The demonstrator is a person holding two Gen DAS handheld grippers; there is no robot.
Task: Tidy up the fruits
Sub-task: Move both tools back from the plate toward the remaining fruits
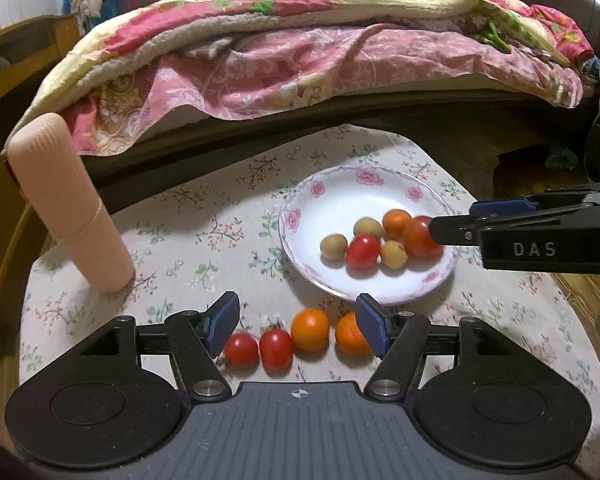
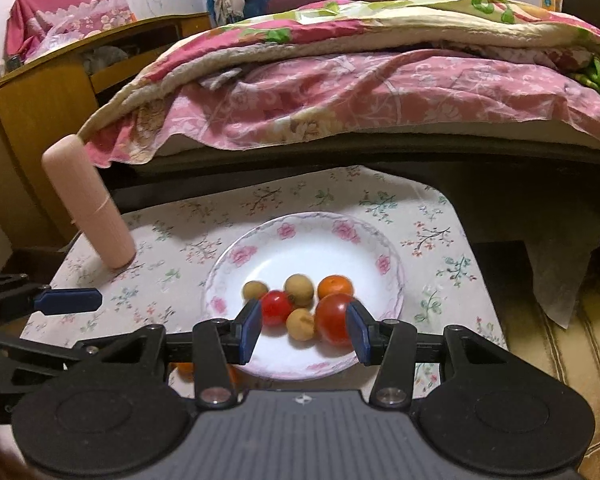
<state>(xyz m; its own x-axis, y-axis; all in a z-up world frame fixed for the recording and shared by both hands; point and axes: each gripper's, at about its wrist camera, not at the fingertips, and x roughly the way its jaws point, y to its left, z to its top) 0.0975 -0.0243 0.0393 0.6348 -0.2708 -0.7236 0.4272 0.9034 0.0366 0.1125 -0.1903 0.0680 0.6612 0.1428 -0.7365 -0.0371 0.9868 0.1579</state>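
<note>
A white floral plate [image 1: 340, 188] [image 2: 300, 240] holds three brownish longans, a small red tomato [image 2: 275, 307], a small orange [image 2: 335, 286] and a larger red tomato [image 1: 419, 237] [image 2: 332, 319]. My right gripper [image 2: 304, 330] [image 1: 452, 218] hovers open over the plate's near side. Its right pad is beside the larger tomato, and the left pad stands well apart from it. On the cloth in front of the plate lie two red tomatoes [image 1: 241, 349] and two oranges [image 1: 310, 329] in a row. My left gripper [image 1: 299, 326] is open just above that row.
A tall pink ribbed bottle [image 1: 72, 204] [image 2: 88, 204] stands at the table's left. The small table carries a floral cloth [image 1: 204, 232]. Behind it is a bed with a pink quilt [image 1: 300, 48]. A wooden cabinet [image 2: 40, 96] stands at the left.
</note>
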